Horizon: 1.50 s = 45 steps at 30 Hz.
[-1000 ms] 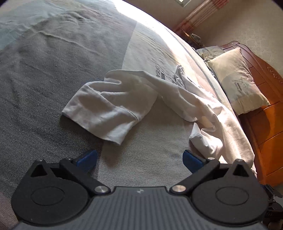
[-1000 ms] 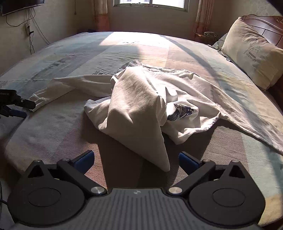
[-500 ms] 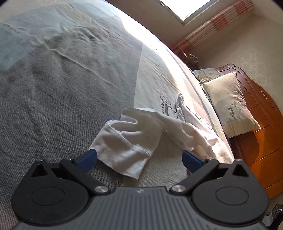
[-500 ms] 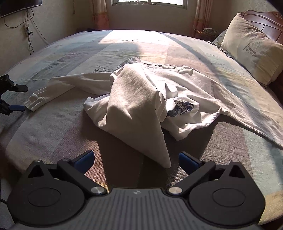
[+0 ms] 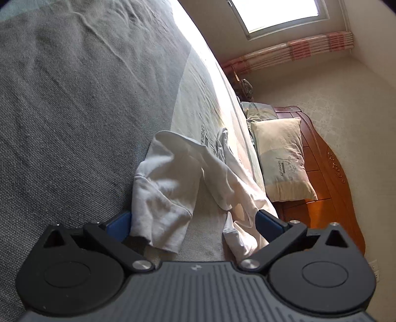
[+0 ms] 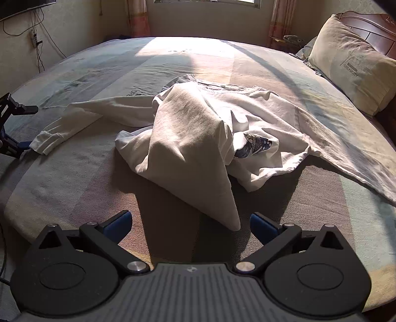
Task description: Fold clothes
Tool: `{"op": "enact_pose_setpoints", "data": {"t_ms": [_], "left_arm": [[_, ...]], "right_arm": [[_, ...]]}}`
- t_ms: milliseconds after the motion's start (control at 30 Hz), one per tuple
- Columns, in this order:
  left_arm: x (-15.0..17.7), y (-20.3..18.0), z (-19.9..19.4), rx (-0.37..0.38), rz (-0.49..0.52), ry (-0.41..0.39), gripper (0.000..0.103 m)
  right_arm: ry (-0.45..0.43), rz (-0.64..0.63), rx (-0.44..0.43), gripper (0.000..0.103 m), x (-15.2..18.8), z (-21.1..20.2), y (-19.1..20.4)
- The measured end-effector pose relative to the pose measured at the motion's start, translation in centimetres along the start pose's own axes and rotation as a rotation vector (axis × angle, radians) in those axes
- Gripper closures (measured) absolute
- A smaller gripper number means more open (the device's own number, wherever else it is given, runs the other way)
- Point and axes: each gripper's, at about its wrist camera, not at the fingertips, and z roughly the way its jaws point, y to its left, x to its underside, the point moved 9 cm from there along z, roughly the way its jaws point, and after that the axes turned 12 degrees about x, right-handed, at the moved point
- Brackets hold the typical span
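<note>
A cream pillow (image 6: 351, 67) leans against the wooden headboard (image 5: 329, 171). Sunlight from the window (image 5: 279, 12) falls across the striped bedspread (image 6: 193, 52).

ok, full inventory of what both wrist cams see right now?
white long-sleeved shirt: 1, white with a dark printed graphic, crumpled mid-bed, sleeves spread to both sides
sleeve cuff: 1, white, between the left gripper's open fingers
striped grey and beige bedspread: 1, covers the bed
cream pillow with dark lettering: 1, against the headboard
second pillow: 1, pale blue-grey, mostly hidden behind the cream one
reddish wooden headboard: 1, at the head of the bed
window: 1, bright, far wall
striped pink curtains: 2, either side of the window
wall cables: several, dark, far left wall
left gripper: 1, black with blue pads, open at the cuff
right gripper: 1, black with blue pads, open near the shirt's hem
</note>
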Motion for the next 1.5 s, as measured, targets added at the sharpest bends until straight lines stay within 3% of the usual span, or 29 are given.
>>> {"op": "enact_pose_setpoints", "data": {"t_ms": [133, 333, 500, 600, 800, 867, 967, 1033, 1067, 1100, 1200, 1500], "left_arm": [[-0.1, -0.1, 0.4, -0.004, 0.010, -0.010, 0.001], [-2.2, 0.4, 1.0, 0.001, -0.051, -0.137, 0.001], [0.0, -0.5, 0.9, 0.102, -0.101, -0.096, 0.001], [0.0, -0.2, 1.1, 0.090, -0.103, -0.103, 0.001], [-0.5, -0.3, 2.8, -0.058, -0.040, -0.106, 0.003], [-0.2, -0.4, 2.6, -0.073, -0.008, -0.122, 0.004], [0.2, 0.6, 1.0, -0.082, -0.018, -0.196, 0.025], [0.3, 2.1, -0.4, -0.091, -0.060, -0.244, 0.061], [0.4, 2.9, -0.9, -0.094, -0.088, -0.260, 0.072], [0.4, 3.4, -0.9, -0.092, -0.114, -0.260, 0.090], [0.5, 4.2, -0.6, -0.090, -0.159, -0.247, 0.092], [0.0, 3.2, 0.8, -0.194, -0.061, -0.212, 0.093]], "right_arm": [[-0.004, -0.018, -0.006, 0.000, -0.1, -0.1, 0.7], [-0.020, -0.044, -0.046, 0.000, -0.6, -0.9, 2.5], [-0.046, -0.068, -0.084, 0.000, -1.1, -1.8, 3.8], [-0.040, -0.058, -0.127, 0.000, -1.3, -1.9, 4.4], [-0.063, 0.005, -0.389, 0.000, -4.3, -4.0, 8.5], [-0.081, 0.002, -0.435, 0.000, -5.0, -4.9, 9.6], [-0.099, -0.018, -0.466, 0.000, -5.4, -5.9, 10.7], [-0.099, -0.030, -0.464, 0.000, -5.3, -6.1, 11.1], [-0.093, -0.032, -0.466, 0.000, -5.2, -6.0, 11.1], [-0.088, -0.028, -0.466, 0.000, -5.2, -5.9, 11.1], [-0.078, -0.012, -0.466, 0.000, -5.3, -5.7, 10.9], [-0.047, 0.033, -0.421, 0.000, -4.7, -4.7, 10.0]]}}
